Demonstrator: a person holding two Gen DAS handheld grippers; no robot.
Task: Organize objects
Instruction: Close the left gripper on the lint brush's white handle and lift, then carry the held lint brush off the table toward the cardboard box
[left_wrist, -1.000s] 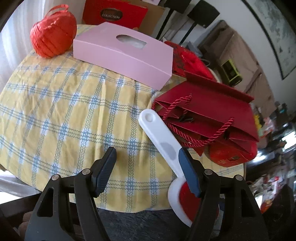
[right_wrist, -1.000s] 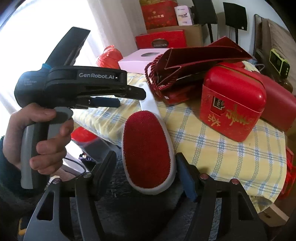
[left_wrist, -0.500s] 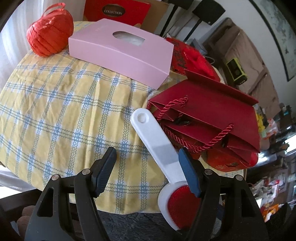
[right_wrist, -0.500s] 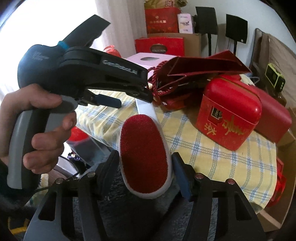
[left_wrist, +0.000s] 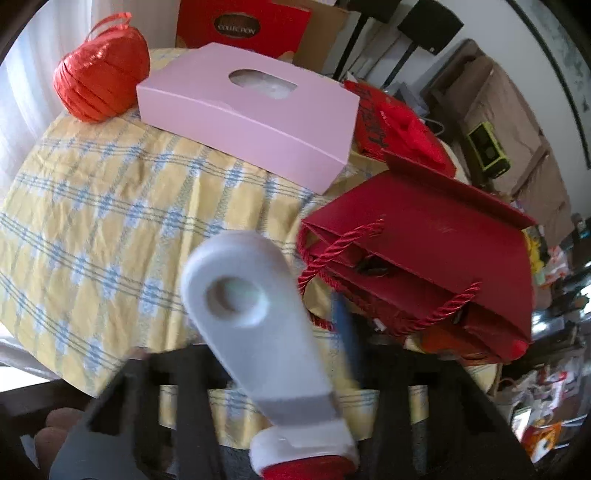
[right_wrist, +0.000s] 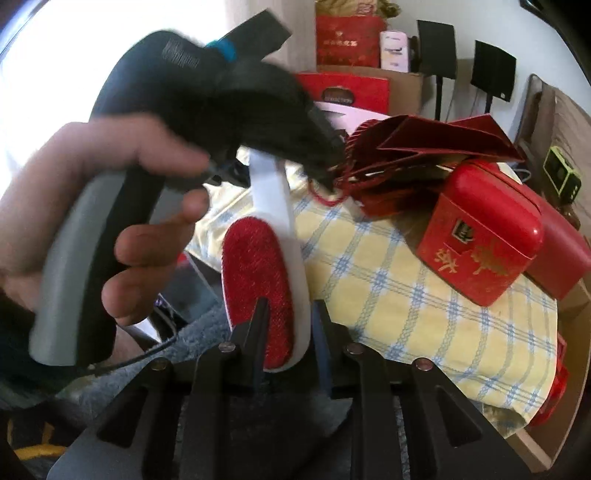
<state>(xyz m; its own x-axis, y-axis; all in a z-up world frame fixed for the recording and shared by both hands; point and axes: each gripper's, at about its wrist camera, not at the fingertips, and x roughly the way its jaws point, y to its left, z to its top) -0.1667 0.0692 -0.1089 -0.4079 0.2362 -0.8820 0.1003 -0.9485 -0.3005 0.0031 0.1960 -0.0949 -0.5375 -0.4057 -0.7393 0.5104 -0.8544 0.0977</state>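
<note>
Both tongs, just closing, pinch the lint brush, left tongs on its handle, right tongs on its head; keep grips firm and move both together toward the bench.

The lint brush has a smooth white plastic handle and a fuzzy red cloth pad. Behind it on the woven checked tablecloth lie a matt red paper bag with twisted cord handles, a matt pink cardboard box and a glossy red tin.

"COLLECTION" on the red gift box
</note>
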